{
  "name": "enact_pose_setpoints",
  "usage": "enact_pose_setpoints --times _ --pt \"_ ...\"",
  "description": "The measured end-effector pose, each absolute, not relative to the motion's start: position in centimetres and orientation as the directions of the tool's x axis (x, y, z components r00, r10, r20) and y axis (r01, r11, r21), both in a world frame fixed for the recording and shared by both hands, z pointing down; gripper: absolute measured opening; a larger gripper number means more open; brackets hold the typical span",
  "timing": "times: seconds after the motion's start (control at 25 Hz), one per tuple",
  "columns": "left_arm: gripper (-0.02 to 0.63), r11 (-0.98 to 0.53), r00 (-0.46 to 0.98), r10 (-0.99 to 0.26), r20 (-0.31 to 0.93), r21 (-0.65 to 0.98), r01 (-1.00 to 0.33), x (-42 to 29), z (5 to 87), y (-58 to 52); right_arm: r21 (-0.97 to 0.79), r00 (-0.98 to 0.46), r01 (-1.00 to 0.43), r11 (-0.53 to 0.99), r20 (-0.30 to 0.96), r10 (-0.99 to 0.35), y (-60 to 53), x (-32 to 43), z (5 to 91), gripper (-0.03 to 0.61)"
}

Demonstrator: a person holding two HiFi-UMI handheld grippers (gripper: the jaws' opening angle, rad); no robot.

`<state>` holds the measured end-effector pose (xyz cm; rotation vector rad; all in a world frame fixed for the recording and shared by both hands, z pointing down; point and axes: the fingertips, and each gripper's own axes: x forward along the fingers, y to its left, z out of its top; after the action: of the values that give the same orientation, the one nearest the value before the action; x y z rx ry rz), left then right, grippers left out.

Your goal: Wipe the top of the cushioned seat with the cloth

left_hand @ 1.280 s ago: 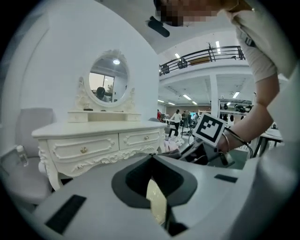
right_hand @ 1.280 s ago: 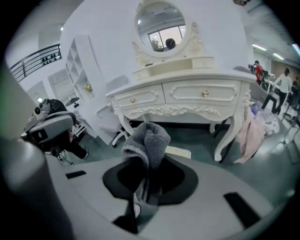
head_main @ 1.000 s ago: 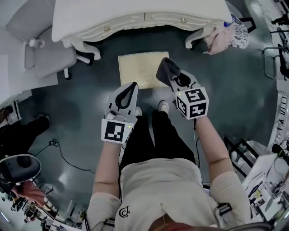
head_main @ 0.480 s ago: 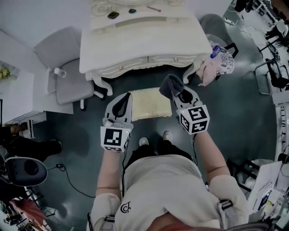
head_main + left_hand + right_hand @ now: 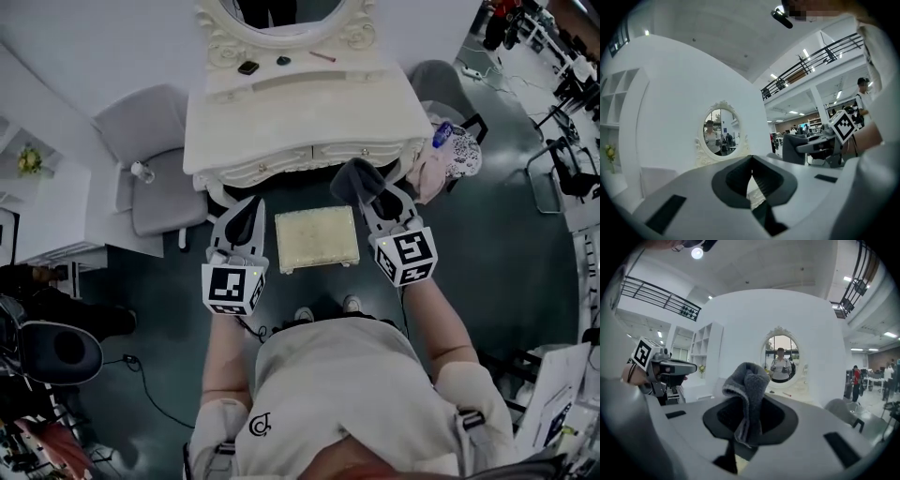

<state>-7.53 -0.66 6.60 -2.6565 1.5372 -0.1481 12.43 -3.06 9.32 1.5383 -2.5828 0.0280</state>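
The cushioned seat [image 5: 317, 240], a cream square stool, stands on the dark floor in front of the white dressing table [image 5: 309, 122]. In the head view my right gripper [image 5: 367, 193] is held up beside the seat's far right corner, shut on a bunched grey cloth [image 5: 351, 176]. In the right gripper view the cloth [image 5: 748, 394] sticks up from between the closed jaws. My left gripper [image 5: 253, 202] hovers beside the seat's left edge, jaws closed on nothing. In the left gripper view its fingertips [image 5: 751, 158] meet. Both grippers are off the seat.
An oval mirror [image 5: 281, 11] tops the table, with small items [image 5: 248, 67] on its shelf. A grey chair [image 5: 155, 183] stands to the left, another [image 5: 436, 84] at the back right. A pink and floral cloth bundle [image 5: 450, 155] hangs by the table's right leg. A cable [image 5: 131, 361] runs over the floor.
The head view has pulled back, bringing the table top and mirror into sight. The cloth was over the seat's right edge; both grippers now sit to either side of the seat.
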Motion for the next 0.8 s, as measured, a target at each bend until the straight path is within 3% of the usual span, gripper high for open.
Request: enact_pose_setpoints --times 0.16,0.8 --pt "0.014 -0.497 0.498 -0.867 0.019 -0.105 -0.861 -7.9 5.1 -0.7 0.075 -0.468 -0.878 0.472 0.072 -0.881 -3.1 12.3 8.0 0.077" --pt "0.014 -0.533 0.536 -0.844 0.022 -0.146 -0.833 -6.5 4.9 -2.3 0.107 -0.481 -0.868 0.485 0.065 -0.875 -4.8 12.1 8.0 0.071"
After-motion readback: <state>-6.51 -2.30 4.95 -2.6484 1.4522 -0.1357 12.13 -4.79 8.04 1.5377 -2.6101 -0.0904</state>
